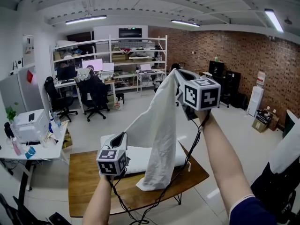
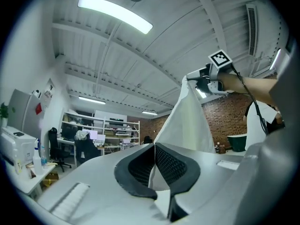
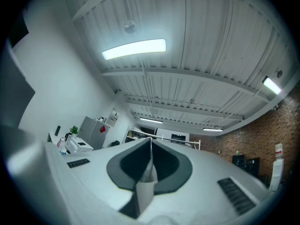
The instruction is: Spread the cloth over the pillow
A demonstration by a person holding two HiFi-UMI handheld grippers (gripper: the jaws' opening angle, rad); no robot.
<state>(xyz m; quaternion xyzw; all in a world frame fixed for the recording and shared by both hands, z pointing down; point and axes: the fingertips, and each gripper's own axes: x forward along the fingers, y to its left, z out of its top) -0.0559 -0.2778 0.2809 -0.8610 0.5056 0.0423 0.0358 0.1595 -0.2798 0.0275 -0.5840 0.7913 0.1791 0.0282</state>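
A white cloth point(image 1: 159, 130) hangs between both grippers above the white pillow point(image 1: 136, 154), which lies on a wooden table point(image 1: 89, 182). My right gripper point(image 1: 177, 72) holds one corner high and is shut on it; in the right gripper view a strip of cloth point(image 3: 148, 177) is pinched in the shut gripper point(image 3: 150, 142). My left gripper point(image 1: 123, 136) is lower, just above the pillow's left end, shut on another edge. The left gripper view shows the cloth point(image 2: 187, 125) rising from its jaws point(image 2: 153, 146) to the right gripper point(image 2: 193, 80). The cloth's lower end rests on the table's front.
Black cables point(image 1: 180, 175) trail from both grippers across the table's front. A white side table point(image 1: 33, 149) with a printer stands at the left. Office chairs point(image 1: 96, 97), desks and shelves point(image 1: 117, 46) fill the back; a brick wall point(image 1: 243, 55) runs along the right.
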